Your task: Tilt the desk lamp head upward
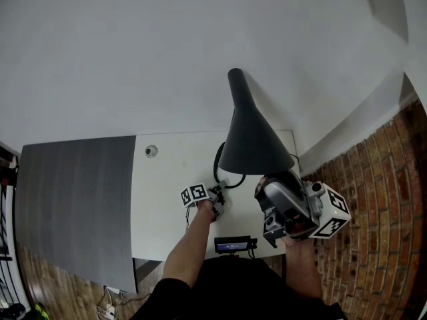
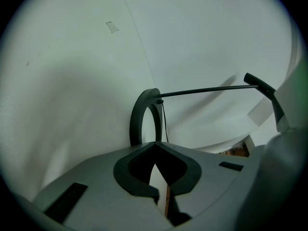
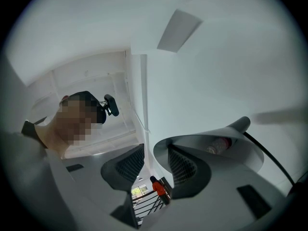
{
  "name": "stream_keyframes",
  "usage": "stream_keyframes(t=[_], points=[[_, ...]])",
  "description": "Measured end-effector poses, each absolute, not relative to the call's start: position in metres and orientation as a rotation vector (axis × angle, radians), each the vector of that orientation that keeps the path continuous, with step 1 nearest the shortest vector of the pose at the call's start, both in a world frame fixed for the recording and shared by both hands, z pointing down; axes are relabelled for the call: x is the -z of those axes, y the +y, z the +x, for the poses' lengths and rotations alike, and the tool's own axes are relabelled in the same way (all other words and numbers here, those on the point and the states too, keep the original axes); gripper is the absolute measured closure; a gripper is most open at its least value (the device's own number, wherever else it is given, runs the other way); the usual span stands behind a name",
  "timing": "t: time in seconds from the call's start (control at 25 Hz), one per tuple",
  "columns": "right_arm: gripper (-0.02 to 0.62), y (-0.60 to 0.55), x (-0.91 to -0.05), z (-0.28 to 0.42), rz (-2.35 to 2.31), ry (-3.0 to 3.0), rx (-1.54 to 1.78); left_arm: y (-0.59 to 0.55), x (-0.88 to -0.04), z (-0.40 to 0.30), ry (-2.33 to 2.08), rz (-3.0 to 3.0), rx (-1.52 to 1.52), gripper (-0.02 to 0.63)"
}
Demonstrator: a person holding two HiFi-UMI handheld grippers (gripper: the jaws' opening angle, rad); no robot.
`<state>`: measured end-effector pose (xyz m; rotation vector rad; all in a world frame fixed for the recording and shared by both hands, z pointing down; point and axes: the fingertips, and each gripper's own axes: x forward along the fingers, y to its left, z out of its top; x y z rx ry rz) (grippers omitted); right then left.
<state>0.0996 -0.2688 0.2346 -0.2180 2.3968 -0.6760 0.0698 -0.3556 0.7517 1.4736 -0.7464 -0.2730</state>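
Observation:
The desk lamp stands on the white table (image 1: pixel 173 199), its dark cone head (image 1: pixel 250 135) pointing down. It has a ring-shaped base (image 2: pixel 142 119) and a thin rod arm (image 2: pixel 207 89). My left gripper (image 1: pixel 217 202) sits low on the table at the foot of the ring. In the left gripper view its jaws (image 2: pixel 154 146) meet at the tips with nothing between them. My right gripper (image 1: pixel 270 189) is under the head's lower rim and looks up into it. Its jaws (image 3: pixel 155 153) are open and straddle the rim (image 3: pixel 161 150), with one pad (image 3: pixel 185 170) inside near the bulb (image 3: pixel 219 146).
A dark grey panel (image 1: pixel 77 199) adjoins the table on the left. A small round fitting (image 1: pixel 151 151) sits at the table's back left. A small device with a lit screen (image 1: pixel 233 246) is at the front edge. Brick floor (image 1: pixel 380 199) lies to the right, a white wall behind.

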Motion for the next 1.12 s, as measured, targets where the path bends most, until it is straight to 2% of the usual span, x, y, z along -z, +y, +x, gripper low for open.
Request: stream_keyframes(t=[1.12], points=[[0.434,-0.286,-0.2,0.097,-0.194,2.337,0.651,-0.356,-0.752,0.07,-0.75,1.473,0.272,0.595]])
